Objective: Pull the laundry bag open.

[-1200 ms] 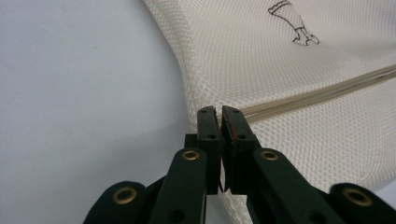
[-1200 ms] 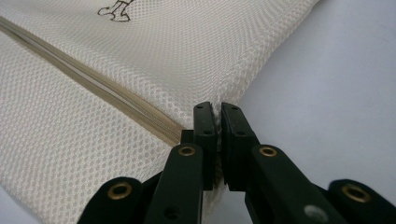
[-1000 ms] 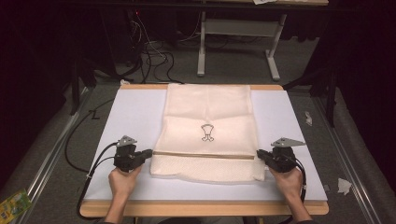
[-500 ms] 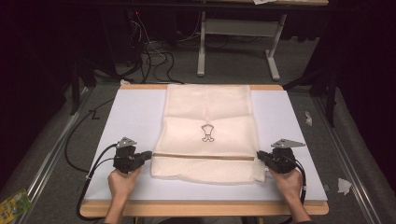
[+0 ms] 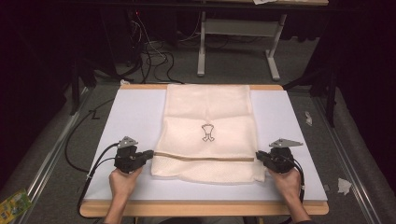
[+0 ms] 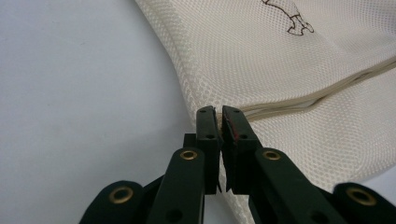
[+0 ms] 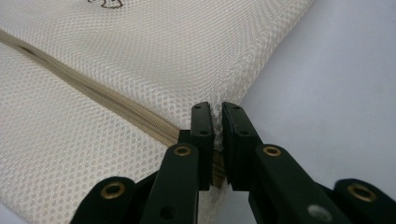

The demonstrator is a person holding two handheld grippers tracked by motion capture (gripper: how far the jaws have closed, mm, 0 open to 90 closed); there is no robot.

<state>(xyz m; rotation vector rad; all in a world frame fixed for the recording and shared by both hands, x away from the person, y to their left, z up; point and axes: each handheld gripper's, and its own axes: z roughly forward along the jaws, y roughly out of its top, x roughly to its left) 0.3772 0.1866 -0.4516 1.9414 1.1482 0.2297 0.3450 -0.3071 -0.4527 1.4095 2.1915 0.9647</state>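
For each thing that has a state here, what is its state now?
Cream mesh laundry bag: flat on the white table cover, near end folded over, zipper shut.
Left gripper: shut on the bag's edge at the zipper end.
Right gripper: jaws just easing open, mesh between them.

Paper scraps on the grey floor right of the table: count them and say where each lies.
2. One scrap lies beside the table's far right edge; another scrap lies near its front right corner. More may hide in the dark surroundings.
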